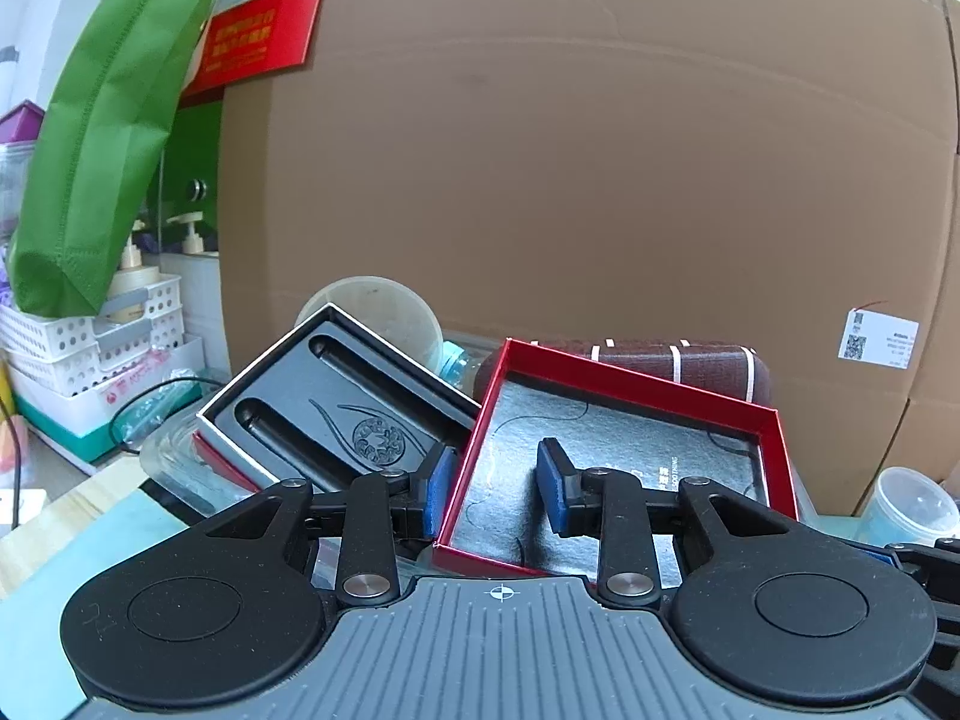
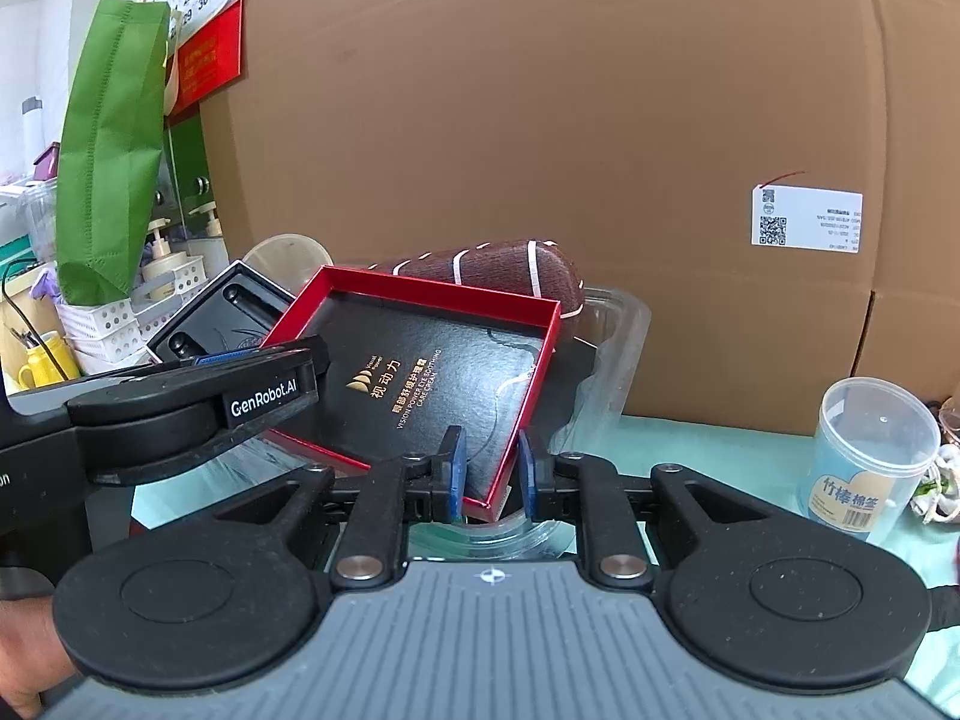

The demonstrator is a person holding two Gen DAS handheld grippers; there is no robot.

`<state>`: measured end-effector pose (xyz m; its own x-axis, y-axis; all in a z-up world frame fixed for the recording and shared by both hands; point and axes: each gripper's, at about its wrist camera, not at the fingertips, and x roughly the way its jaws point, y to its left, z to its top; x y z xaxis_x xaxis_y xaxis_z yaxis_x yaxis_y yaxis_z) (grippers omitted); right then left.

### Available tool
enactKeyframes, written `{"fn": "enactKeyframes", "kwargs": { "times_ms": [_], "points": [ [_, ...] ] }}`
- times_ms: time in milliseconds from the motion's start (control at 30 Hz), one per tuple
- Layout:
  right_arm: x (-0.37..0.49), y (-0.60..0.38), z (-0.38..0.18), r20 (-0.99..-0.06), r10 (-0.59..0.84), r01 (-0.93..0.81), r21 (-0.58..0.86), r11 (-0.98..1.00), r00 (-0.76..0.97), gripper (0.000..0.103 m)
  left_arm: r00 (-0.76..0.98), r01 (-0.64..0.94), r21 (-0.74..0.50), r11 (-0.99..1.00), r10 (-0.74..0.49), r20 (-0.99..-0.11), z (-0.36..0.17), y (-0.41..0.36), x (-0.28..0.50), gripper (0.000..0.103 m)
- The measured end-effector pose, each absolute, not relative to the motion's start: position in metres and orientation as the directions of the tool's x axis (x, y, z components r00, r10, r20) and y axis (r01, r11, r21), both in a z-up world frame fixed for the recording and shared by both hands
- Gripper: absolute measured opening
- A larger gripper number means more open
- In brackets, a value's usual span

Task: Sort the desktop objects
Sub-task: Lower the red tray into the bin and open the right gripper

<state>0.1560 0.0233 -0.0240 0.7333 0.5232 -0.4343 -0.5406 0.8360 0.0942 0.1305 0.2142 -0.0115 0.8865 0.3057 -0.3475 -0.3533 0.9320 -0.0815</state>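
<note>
Two grippers share one load here: both hold the shallow red cardboard lid [image 2: 432, 372], black-lined with gold lettering. Start at the desk's left edge, where a green fabric bag [image 1: 102, 138] stands in white perforated baskets [image 1: 90, 336]. Next comes the black moulded box tray [image 1: 336, 402] with two long grooves, propped at an angle on clutter.

Your left gripper [image 1: 497, 489] straddles the lid's left wall, one blue pad outside it and one inside. The gap looks wider than the wall, so I cannot tell whether the pads truly pinch. Your right gripper [image 2: 491, 474] has its pads nearly pressed together on the lid's near right corner wall, a firm pinch by the look of it.

You hold it two-handed, I judge, because the lid is broad, light and flexes easily. It sits tilted, open face up, far edge raised towards the brown cardboard box [image 2: 540, 120], resting over a clear plastic container [image 2: 612, 348]. Its long axis runs roughly from near right to far left. A brown striped case [image 2: 510, 270] lies behind it, and a clear cotton-swab tub [image 2: 870, 456] stands near the desk's right edge.
</note>
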Motion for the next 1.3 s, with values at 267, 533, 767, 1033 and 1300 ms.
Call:
{"fn": "enactKeyframes", "kwargs": {
  "times_ms": [267,533,767,1033,1300],
  "points": [
    [0.157,0.024,-0.023,-0.447,0.523,-0.545,0.091,0.833,0.726,0.022,0.881,-0.346,-0.069,0.936,0.299,-0.366,-0.008,0.215,0.129,0.043],
    [0.154,0.024,-0.024,-0.455,0.522,-0.544,0.094,0.834,0.722,0.022,0.877,-0.34,-0.063,0.938,0.292,-0.381,-0.007,0.216,0.124,0.046],
    [0.149,0.025,-0.024,-0.457,0.516,-0.537,0.096,0.838,0.725,0.022,0.873,-0.336,-0.046,0.941,0.293,-0.39,-0.008,0.214,0.122,0.046],
    [0.147,0.028,-0.025,-0.459,0.507,-0.528,0.094,0.844,0.73,0.025,0.869,-0.33,-0.029,0.944,0.291,-0.401,-0.01,0.214,0.12,0.046],
    [0.142,0.029,-0.025,-0.455,0.506,-0.523,0.098,0.846,0.733,0.027,0.864,-0.33,-0.029,0.943,0.29,-0.412,-0.011,0.215,0.116,0.046]
  ]
}}
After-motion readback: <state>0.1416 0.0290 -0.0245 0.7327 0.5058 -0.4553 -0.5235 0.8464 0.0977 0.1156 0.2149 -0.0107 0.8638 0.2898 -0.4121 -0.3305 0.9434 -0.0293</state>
